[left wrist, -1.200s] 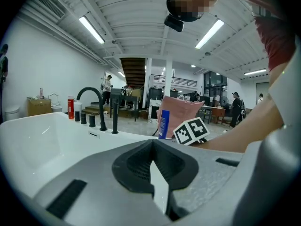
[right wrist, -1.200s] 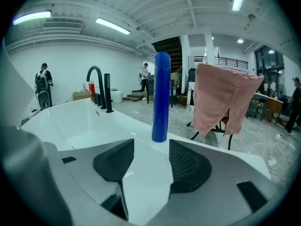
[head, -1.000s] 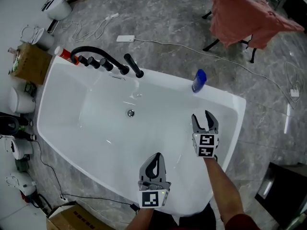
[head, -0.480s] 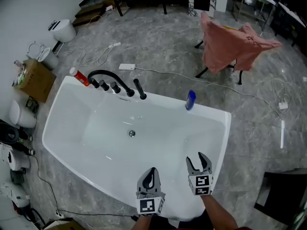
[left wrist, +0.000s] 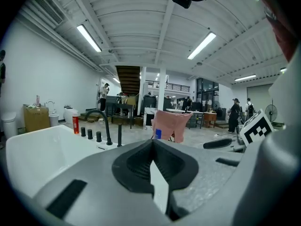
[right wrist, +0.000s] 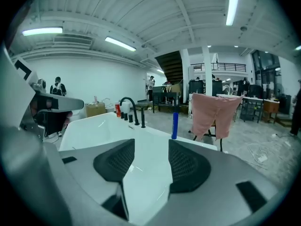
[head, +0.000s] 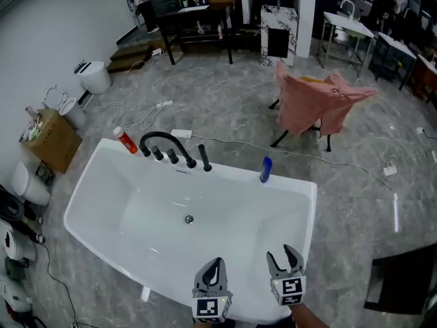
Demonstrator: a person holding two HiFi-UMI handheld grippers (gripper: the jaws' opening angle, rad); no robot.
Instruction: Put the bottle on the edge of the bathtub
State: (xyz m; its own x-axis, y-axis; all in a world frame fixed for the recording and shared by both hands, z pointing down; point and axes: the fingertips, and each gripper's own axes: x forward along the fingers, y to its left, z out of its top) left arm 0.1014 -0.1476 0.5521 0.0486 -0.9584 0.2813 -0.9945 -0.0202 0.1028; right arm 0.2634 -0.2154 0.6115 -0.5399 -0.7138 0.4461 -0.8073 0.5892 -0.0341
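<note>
A blue bottle (head: pixel 265 169) stands upright on the far rim of the white bathtub (head: pixel 299 186); the same bottle (right wrist: pixel 174 125) is seen in the right gripper view, and only its top (left wrist: pixel 158 133) peeks above the jaws in the left gripper view. My left gripper (head: pixel 212 268) is shut and empty at the tub's near rim. My right gripper (head: pixel 285 258) hangs open beside it, nothing between its jaws. Both are well short of the bottle.
A black faucet (head: pixel 166 148) with knobs and a red bottle (head: pixel 125 141) sit on the far rim. A pink cloth over a chair (head: pixel 313 105) stands beyond. Cables (head: pixel 358 164) run across the grey floor. A cardboard box (head: pixel 50 139) and white fixtures line the left.
The head view has tilted up, showing more of the room. Both grippers have drawn back toward me to the tub's near rim, away from the bottle, which stays on the far rim.
</note>
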